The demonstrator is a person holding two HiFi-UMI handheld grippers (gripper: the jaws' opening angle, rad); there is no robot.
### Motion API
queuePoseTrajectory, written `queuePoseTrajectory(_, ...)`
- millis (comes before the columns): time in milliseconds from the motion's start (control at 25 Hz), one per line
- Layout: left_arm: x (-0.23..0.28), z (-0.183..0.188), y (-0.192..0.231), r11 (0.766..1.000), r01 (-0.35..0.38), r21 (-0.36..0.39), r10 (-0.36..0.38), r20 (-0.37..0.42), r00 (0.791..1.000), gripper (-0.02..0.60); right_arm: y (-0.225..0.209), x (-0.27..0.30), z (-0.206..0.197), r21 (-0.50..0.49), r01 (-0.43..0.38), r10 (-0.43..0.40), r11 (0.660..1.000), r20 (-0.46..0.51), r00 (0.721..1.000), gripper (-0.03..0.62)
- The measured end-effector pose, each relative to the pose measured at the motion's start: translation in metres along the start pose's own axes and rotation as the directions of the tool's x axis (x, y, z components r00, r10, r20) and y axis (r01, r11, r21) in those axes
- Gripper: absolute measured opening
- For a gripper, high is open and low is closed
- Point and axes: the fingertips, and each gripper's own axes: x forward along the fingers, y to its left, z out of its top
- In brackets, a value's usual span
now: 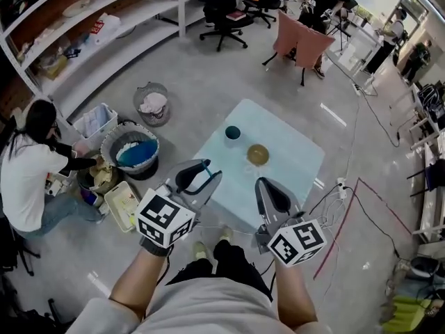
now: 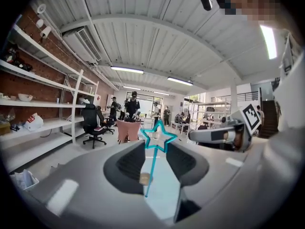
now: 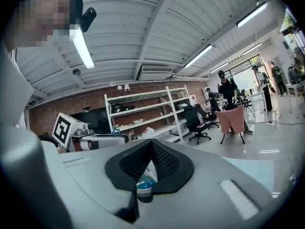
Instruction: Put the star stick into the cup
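Head view: the left gripper (image 1: 210,169) and right gripper (image 1: 262,185) hover over the near edge of the pale counter (image 1: 295,165). The teal cup (image 1: 232,132) stands upright beyond them, with a brown bowl (image 1: 258,154) near it.

Left gripper view: the fingers pinch the star stick (image 2: 153,161). Its star sits at the tips and its stem slants back between them.

Right gripper view: the fingers meet at the tips and hold nothing.

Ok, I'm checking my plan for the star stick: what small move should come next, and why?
Probably move the left gripper forward until it is above the cup: its jaws pinch the star stick, but it hangs short of the cup, which stands open on the table's far side.
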Motion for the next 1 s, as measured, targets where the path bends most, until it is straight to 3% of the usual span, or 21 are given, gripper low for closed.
queuePoseTrajectory(680, 0.154, -0.011, 0.094, 0.999, -0.022, -0.024, 0.021, -0.027, 0.999, 0.138, -0.12, 0.132, -0.009, 0.074, -0.052, 0.056, 0.996, -0.059, 0.997, 0.012)
queuePoseTrajectory(1000, 0.225, -0.046, 0.137, 0.998, -0.034, -0.047, 0.031, -0.061, 0.998, 0.14, -0.17, 0.177, -0.032, 0.125, -0.054, 0.068, 0.991, -0.113, 0.991, 0.012)
